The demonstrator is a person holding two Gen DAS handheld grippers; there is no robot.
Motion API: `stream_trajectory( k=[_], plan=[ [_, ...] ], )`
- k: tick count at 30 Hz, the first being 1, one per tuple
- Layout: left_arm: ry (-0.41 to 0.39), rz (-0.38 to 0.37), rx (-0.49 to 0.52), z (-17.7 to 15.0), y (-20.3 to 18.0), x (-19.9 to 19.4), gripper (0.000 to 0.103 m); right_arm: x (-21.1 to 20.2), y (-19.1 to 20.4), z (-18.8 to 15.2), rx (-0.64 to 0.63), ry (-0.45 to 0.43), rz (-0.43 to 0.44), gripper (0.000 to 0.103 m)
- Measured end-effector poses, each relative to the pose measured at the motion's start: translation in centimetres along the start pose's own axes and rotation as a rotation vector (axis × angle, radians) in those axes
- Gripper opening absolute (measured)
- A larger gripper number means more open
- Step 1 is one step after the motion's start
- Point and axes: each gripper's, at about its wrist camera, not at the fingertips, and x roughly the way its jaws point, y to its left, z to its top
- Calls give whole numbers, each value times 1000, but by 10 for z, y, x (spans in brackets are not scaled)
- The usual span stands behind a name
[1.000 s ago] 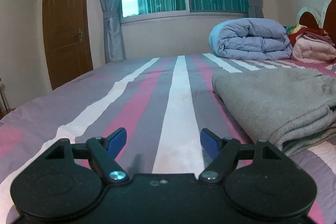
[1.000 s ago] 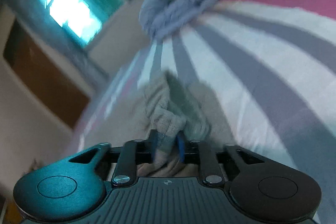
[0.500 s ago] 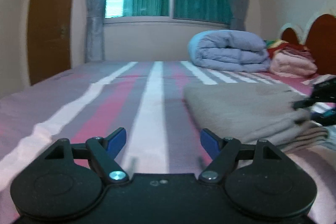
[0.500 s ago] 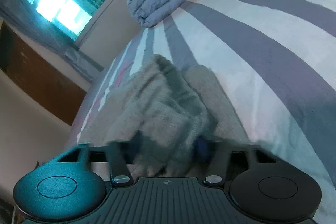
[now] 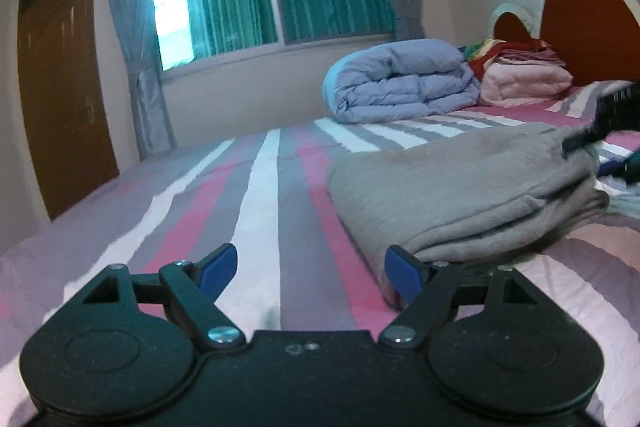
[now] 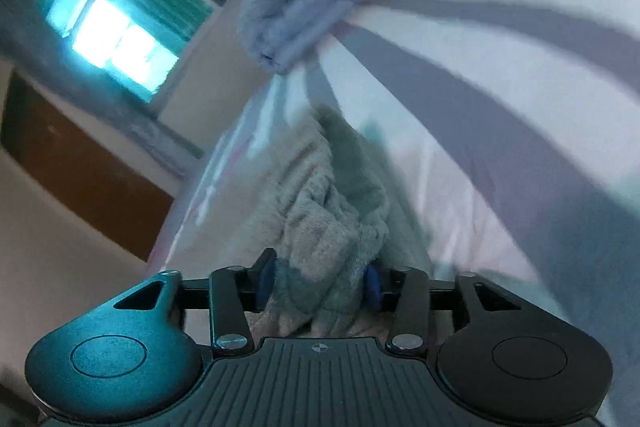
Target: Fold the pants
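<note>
Closer now than half a second ago, the left gripper (image 5: pixel 310 273) has slid in beside the folded stack, and the right gripper (image 6: pixel 318 281) has narrowed again around its bunch of cloth. Left jaws stand wide with nothing between them, low over the striped bed (image 5: pixel 260 195), its right pad just beside the near edge of the grey pants (image 5: pixel 460 195), probably lining up to steady or square the fold. From the left view the pants read as a tidy stack with the other tool at its far right end. The right view alone shows the grip: fuzzy grey fabric wedged between both pads, likely a loose end being tucked. The folded blue duvet (image 5: pixel 400 83) lies well apart, toward the headboard.
</note>
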Motion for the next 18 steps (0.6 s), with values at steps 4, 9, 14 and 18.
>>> stream_trajectory(
  k=[4, 9, 14, 18],
  plan=[
    [-29, -39, 10, -2, -3, -12, 75, -35, 8, -8, -93, -45, 13, 51],
    [-14, -68, 50, -7, -15, -11, 75, -59, -1, -20, -3, -85, 12, 52],
    [43, -48, 11, -9, -17, 8, 74, -61, 0, -17, -13, -89, -12, 53],
    [87, -33, -50, -7, -17, 25, 76, -57, 4, -21, -32, -79, -16, 54]
  ],
)
